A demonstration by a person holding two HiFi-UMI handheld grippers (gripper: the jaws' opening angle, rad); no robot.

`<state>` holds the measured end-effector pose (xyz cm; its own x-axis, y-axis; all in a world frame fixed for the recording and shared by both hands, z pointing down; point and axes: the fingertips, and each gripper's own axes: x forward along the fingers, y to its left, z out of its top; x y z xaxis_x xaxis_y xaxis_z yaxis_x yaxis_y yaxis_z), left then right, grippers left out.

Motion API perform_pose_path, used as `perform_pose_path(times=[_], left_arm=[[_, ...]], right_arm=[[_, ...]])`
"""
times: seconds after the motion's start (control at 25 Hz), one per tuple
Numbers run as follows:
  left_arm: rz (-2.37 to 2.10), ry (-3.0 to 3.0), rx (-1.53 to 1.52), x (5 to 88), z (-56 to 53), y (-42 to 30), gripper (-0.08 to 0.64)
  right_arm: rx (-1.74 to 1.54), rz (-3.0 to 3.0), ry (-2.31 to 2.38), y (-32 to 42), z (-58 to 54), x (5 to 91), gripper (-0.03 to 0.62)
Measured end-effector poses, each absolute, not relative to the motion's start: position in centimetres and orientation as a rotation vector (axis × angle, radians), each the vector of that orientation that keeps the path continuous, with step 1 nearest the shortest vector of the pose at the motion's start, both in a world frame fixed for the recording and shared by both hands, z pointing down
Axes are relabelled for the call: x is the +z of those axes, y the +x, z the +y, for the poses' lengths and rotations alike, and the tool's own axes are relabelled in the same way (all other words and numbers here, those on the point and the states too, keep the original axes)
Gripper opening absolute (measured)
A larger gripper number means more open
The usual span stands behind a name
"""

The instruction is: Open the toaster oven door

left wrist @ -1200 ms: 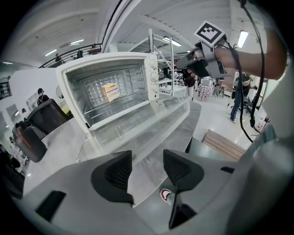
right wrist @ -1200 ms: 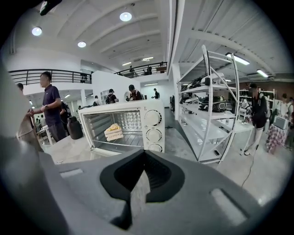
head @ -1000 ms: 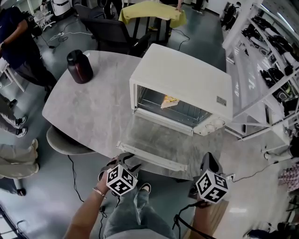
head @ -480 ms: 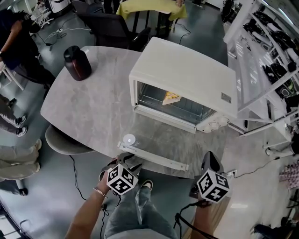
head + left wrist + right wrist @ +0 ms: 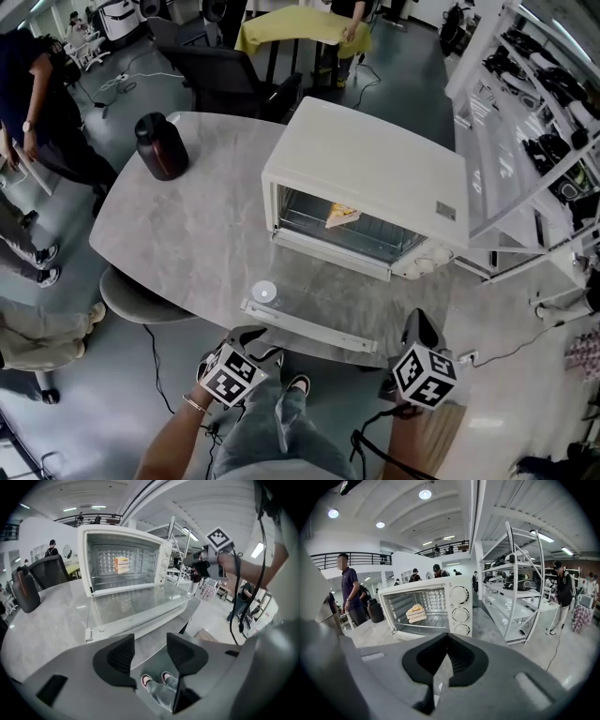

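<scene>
Door's down, both grippers off it at the near edge of the table

Nearest, the left gripper (image 5: 247, 337) hangs just short of the door handle (image 5: 309, 327) with jaws spread and nothing between them. The right gripper (image 5: 419, 323), near the door's right corner, has its jaws pressed together on nothing. Beyond them the glass door (image 5: 323, 286) lies flat on the grey table (image 5: 187, 234). Behind it the white toaster oven (image 5: 375, 169) gapes open, a piece of food (image 5: 340, 216) on its rack. Far left stands a dark jar (image 5: 161, 145).
</scene>
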<state>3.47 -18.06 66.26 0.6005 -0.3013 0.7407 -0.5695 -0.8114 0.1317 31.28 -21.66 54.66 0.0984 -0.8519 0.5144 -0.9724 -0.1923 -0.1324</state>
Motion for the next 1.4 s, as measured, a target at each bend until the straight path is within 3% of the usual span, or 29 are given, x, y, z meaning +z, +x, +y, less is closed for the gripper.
perform_pose_path(times=[0.52,0.92,1.4], left_arm=[[-1.117,2.539,0.378,48.7,-26.3,1.9,0.021],[-1.424,2.584,0.051,37.8,-33.8,1.1,0.006],[-1.517,2.563,-0.048,34.8,-37.0,1.6,0.005]], right_arm=[[0.599,-1.906,2.211,31.8,-22.6,47.5,0.005],[0.395,-1.962,2.334,33.3,-23.4,39.7,0.005],[0.309,-1.988,2.391,34.5,-24.3,37.1,0.005]])
